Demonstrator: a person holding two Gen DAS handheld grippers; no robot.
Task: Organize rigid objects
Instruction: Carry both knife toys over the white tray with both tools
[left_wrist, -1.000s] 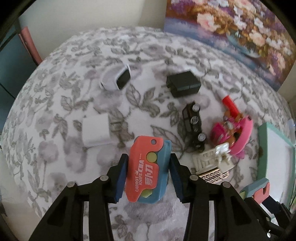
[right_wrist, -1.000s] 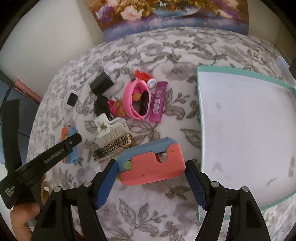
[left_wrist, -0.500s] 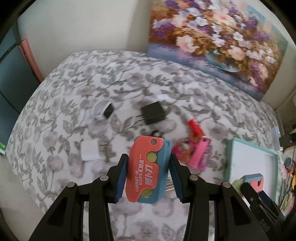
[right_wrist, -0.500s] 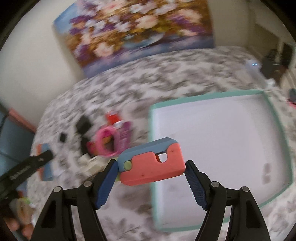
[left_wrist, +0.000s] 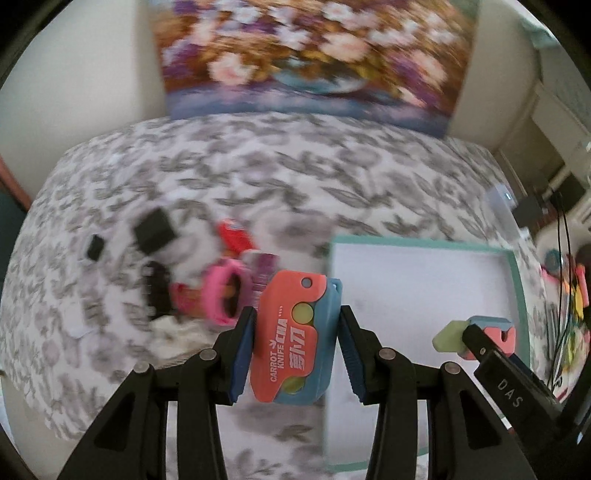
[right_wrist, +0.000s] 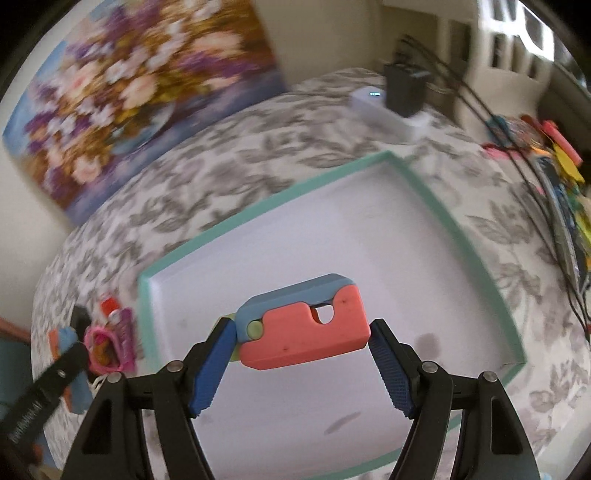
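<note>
Carrot knives (left_wrist: 293, 338) in both down-tilted grippers over tray (right_wrist: 424, 192).

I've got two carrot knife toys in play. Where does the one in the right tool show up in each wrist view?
Left wrist view: the right tool's carrot knife toy sits at the right edge, over the teal-rimmed tray, partly behind the black tool arm.
Right wrist view: it fills the lower centre, lying sideways between the blue pads.
Shared landmark: the teal-rimmed tray, under the toy in both views.
</note>
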